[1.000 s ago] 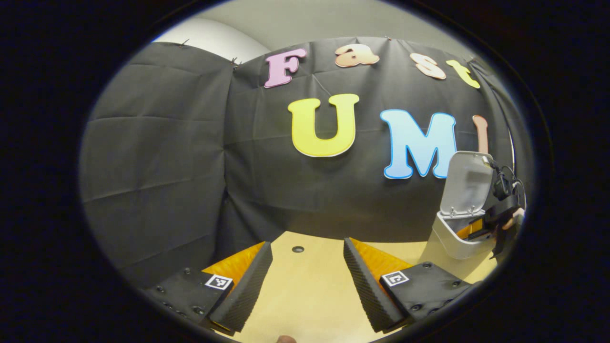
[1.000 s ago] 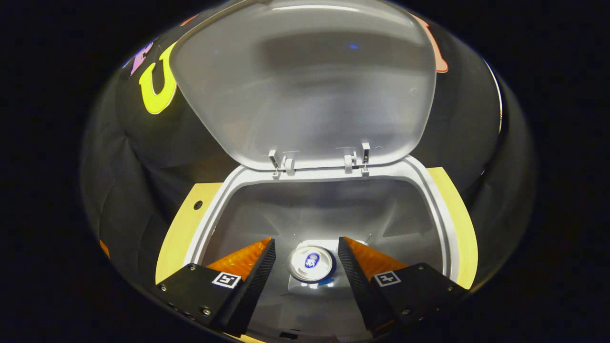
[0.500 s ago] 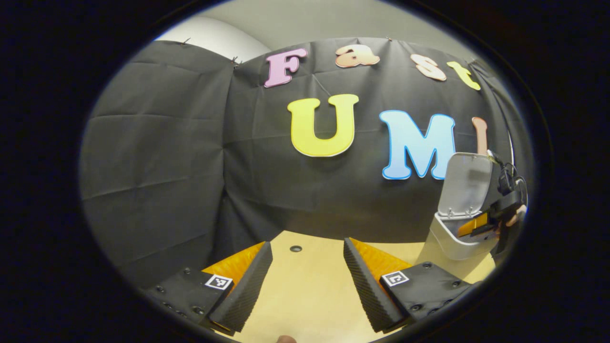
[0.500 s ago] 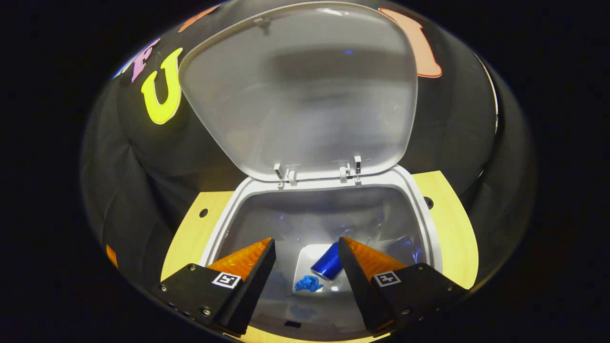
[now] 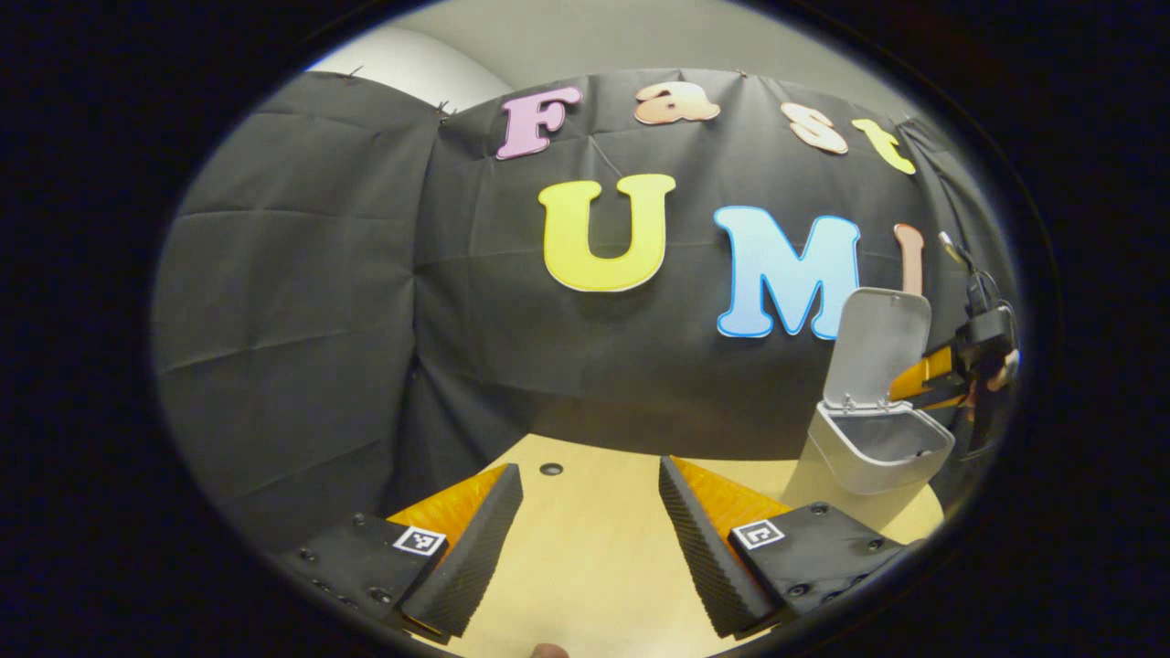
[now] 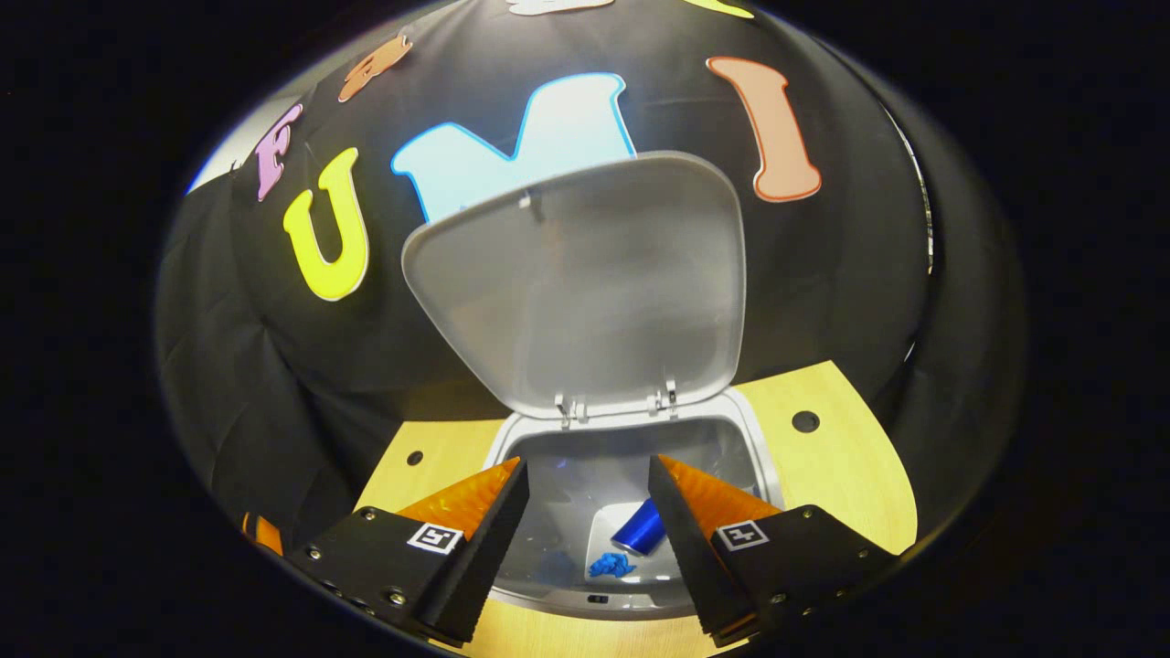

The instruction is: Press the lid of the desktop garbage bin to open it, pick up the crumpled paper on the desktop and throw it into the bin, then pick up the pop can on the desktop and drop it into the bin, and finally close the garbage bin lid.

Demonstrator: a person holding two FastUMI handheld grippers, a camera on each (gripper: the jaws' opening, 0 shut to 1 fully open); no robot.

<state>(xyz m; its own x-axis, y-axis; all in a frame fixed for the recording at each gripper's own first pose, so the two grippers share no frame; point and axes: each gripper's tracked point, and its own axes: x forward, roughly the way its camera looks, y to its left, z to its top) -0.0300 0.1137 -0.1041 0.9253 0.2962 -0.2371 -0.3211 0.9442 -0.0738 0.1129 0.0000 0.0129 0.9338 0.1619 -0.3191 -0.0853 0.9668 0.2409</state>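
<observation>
Pale wood desktop lies under your left gripper, item one: fingers spread wide, nothing between them, hovering low over bare board with a small round hole just ahead of it. Item two, your right gripper: fingers likewise spread and empty, held above the front rim of the garbage bin and looking down into its mouth. Item three, the bin: light grey, its lid swung up and standing open on two hinges at the back edge. Contents, as listed from the right gripper view: one blue pop can lying on its side on the bin floor, and one piece of blue crumpled paper just beside the can's near end; whether the two touch cannot be told. Both lie below and between your right gripper's fingers, well down inside the bin and apart from the fingers. The left gripper view adds the outside of the same bin, standing at the far right of the desktop, well apart from your left gripper, with the lid upright; from that angle the inside walls show but the can and paper do not. That view also catches your right gripper held up beside the raised lid, above the bin's rim.
</observation>
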